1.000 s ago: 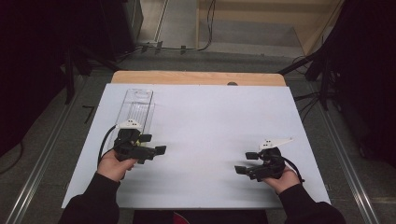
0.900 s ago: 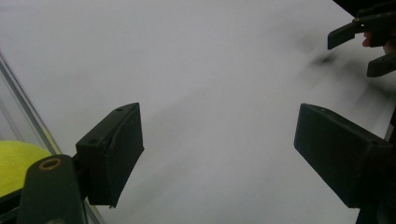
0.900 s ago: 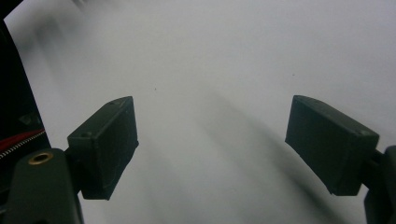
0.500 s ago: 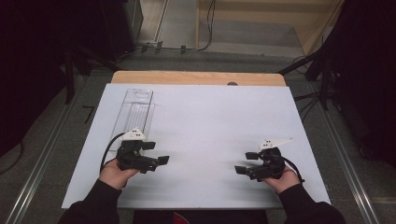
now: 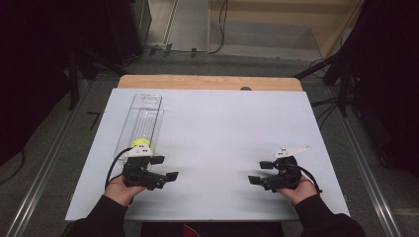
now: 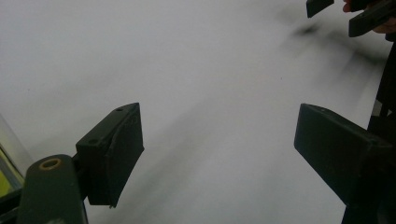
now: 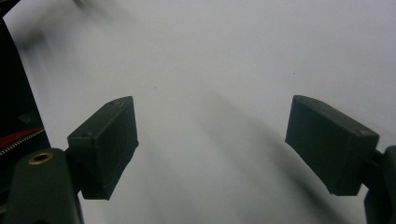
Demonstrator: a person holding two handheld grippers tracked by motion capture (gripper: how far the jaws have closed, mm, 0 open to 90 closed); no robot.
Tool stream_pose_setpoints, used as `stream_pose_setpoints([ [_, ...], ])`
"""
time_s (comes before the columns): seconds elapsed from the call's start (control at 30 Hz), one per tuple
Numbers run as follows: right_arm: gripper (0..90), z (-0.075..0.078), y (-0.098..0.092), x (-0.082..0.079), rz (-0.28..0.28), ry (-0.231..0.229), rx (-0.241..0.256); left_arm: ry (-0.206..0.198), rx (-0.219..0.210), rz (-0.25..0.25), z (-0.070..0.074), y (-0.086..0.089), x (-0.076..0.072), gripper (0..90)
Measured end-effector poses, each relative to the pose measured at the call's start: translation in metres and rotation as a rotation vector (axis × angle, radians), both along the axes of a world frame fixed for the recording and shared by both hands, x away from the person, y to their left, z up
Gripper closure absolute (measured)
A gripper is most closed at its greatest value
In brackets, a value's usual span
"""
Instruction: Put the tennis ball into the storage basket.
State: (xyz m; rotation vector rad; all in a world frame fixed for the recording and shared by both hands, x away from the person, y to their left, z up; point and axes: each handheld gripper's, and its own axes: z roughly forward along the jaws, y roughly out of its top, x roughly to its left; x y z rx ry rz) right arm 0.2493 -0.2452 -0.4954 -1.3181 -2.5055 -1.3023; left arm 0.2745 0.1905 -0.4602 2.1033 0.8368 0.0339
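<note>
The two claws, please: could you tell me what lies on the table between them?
Nothing: in the high view the white tabletop is bare between the left claw and the right claw.

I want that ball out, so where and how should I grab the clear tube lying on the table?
Probably grip the clear tube across its narrow width near mid-length, from above. It lies flat and long, pointing away from the left gripper, with the yellow ball at its near end.

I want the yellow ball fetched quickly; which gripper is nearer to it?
Left. The left gripper sits just in front of the yellow ball in the clear tube; the right gripper is far across the table.
</note>
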Motion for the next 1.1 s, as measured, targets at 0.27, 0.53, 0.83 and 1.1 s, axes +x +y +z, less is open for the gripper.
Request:
stream_pose_setpoints([
  [0.27, 14.9, -0.001, 0.000, 0.000, 0.002, 0.002, 0.000, -0.017, 0.002, -0.003, -0.005, 0.004, -0.005, 17.2],
  [0.53, 15.0, -0.001, 0.000, 0.000, 0.001, 0.002, -0.005, -0.009, 0.012, 0.012, -0.008, 0.012, -0.008, 17.2],
  [0.83, 14.9, -0.001, 0.000, 0.000, 0.000, 0.000, -0.008, -0.010, 0.001, 0.025, -0.009, 0.019, -0.009, 17.2],
  [1.1, 15.0, -0.002, 0.000, 0.000, 0.001, 0.000, -0.010, -0.012, 0.008, 0.022, -0.010, 0.018, -0.010, 17.2],
])
